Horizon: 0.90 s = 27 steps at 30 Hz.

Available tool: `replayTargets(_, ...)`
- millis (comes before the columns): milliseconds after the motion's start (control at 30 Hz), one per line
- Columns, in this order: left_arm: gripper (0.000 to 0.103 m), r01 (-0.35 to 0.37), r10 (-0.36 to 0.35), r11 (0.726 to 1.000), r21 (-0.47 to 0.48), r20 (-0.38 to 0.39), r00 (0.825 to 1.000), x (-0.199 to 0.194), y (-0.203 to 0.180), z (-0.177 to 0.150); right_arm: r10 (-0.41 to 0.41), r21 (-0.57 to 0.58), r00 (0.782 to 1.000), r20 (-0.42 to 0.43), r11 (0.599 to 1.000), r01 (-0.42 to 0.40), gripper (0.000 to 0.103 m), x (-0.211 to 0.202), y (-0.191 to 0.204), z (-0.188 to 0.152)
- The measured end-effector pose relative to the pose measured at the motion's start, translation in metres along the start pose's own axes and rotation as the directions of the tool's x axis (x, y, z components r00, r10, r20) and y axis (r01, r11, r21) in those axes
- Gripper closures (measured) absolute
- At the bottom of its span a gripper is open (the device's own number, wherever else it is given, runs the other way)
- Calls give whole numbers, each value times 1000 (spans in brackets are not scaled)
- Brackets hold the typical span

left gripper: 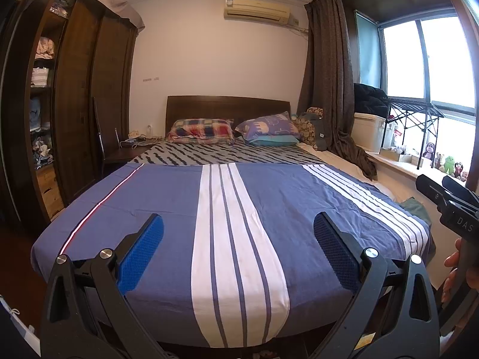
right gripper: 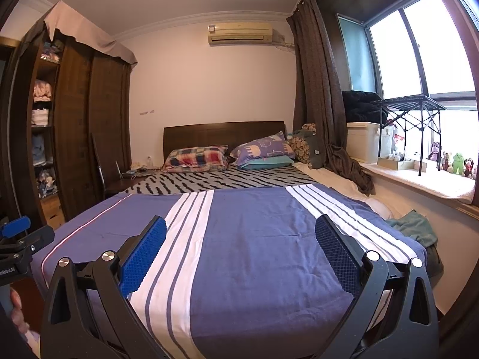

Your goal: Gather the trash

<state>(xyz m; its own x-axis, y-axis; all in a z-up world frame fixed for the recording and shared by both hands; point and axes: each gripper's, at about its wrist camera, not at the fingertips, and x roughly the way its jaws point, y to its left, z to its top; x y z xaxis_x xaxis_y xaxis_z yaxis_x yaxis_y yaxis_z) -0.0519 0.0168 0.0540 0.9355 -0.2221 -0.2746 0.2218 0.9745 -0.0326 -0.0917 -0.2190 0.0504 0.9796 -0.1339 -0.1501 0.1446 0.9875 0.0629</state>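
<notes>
My left gripper (left gripper: 238,227) is open and empty, held above the foot of a bed (left gripper: 167,197) with a blue cover and white stripes. My right gripper (right gripper: 241,230) is open and empty too, over the same bed (right gripper: 254,224), a little to the right. The right gripper's body shows at the right edge of the left wrist view (left gripper: 452,206); the left one shows at the left edge of the right wrist view (right gripper: 18,245). I see no clear trash item in either view. Small clutter lies on the bedside table (left gripper: 134,142).
A dark wooden wardrobe (left gripper: 86,98) with open shelves stands left. Two pillows (left gripper: 200,131) lie at the headboard. A brown curtain (left gripper: 329,74), a white box (left gripper: 369,131), a black folding rack (left gripper: 413,113) and toys are on the window sill at right. A green cloth (right gripper: 413,227) lies at the bed's right edge.
</notes>
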Motion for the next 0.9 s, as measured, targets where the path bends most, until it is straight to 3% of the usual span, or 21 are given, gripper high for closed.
replayTargets(900, 8, -3, 3, 1000, -6, -2, 1000, 1, 1, 0, 18, -1, 1000, -11, 1000, -18, 3, 5, 11, -2)
